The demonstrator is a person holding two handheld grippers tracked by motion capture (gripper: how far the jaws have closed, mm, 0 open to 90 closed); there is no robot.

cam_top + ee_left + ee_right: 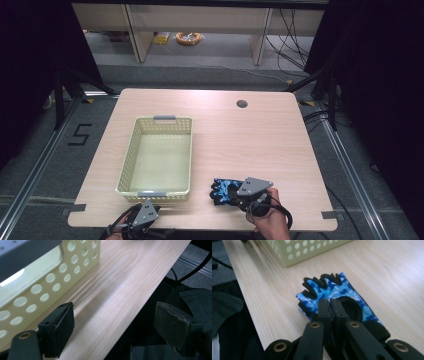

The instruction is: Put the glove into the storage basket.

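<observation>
A blue camouflage fingerless glove (221, 190) (332, 288) with black trim lies flat on the wooden table (250, 140), near the front edge and right of the basket. My right gripper (236, 196) (329, 303) rests on top of it, jaws pressed together and pinching the fabric near the black wrist opening. My left gripper (146, 211) (116, 312) hovers open at the table's front edge, just in front of the basket's near wall, with nothing between its jaws.
A pale yellow perforated basket (131, 150) (50, 277) (299, 252) stands left of centre, with nothing in it. A round cable hole (242, 104) sits at the table's far right. Dark fabric (180, 300) lies below the front edge.
</observation>
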